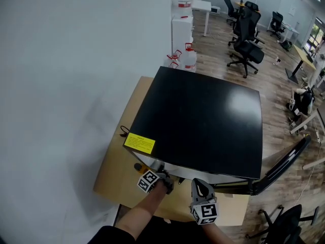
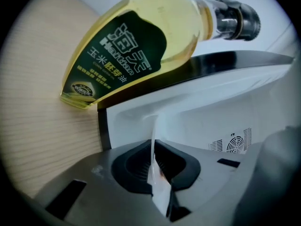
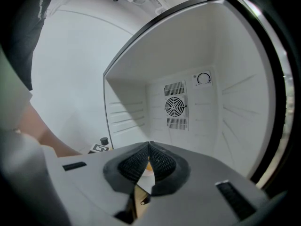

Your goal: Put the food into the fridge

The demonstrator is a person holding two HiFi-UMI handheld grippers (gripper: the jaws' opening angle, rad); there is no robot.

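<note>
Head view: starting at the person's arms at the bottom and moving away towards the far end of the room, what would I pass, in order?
Right gripper → black fridge top → water jug with a red cap → black office chair → white desk.

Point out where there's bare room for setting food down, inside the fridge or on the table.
The fridge shows bare inside, back to the fan. The table strip between fridge and wall is free. Crowded: the fridge's front-left corner, with the bottle and the left gripper.
</note>
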